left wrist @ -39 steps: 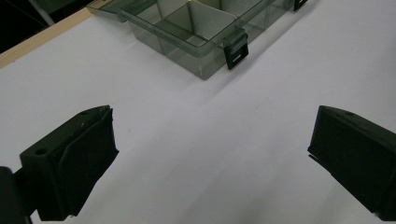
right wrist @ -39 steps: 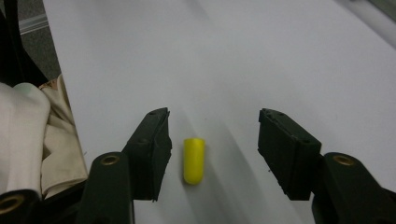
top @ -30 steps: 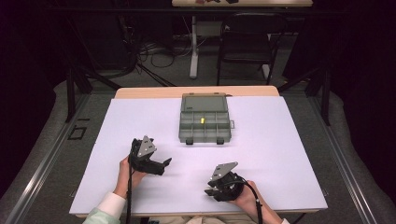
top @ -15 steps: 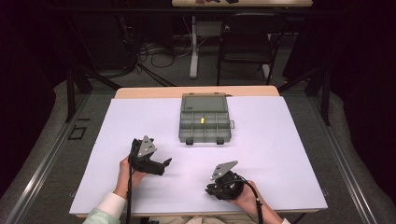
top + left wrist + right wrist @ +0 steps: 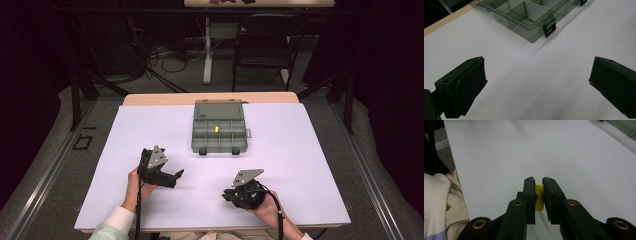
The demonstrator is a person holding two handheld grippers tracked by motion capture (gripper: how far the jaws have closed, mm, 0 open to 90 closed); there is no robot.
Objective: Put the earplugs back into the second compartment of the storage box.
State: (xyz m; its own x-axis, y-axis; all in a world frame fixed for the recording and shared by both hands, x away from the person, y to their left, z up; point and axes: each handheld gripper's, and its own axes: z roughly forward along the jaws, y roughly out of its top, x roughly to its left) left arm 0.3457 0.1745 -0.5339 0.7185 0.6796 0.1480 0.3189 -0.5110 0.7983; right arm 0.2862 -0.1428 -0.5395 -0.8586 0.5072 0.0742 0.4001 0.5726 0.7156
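A person sits at a white surface (image 5: 300,165) and holds 2 grippers, 1 in each hand.

The right gripper (image 5: 539,192) has its fingers (image 5: 529,195) pulled close together around a small yellow piece (image 5: 539,198). The fingers have just been closing, and the yellow piece sits tight between the 2 pads. In the high view the right gripper (image 5: 231,194) is low over the near part of the surface, on the right side, and its tips point to the left. The yellow piece is too small to make out there.

The left gripper (image 5: 172,176) is held just over the near left part of the surface. Its fingers (image 5: 464,82) stand wide apart, and there is nothing between them but the bare white top. It points toward the box.

A clear grey box (image 5: 220,132) with little compartments lies open in the middle of the surface, farther away from the person. Its lid is folded back flat behind it. 2 dark clasps (image 5: 549,27) hang on its near edge. Inside 1 of the middle compartments lies another yellow bit (image 5: 216,129).

The 2 grippers are well apart from each other, and both are well apart from the box. A pale sleeve (image 5: 107,227) covers the person's left arm.
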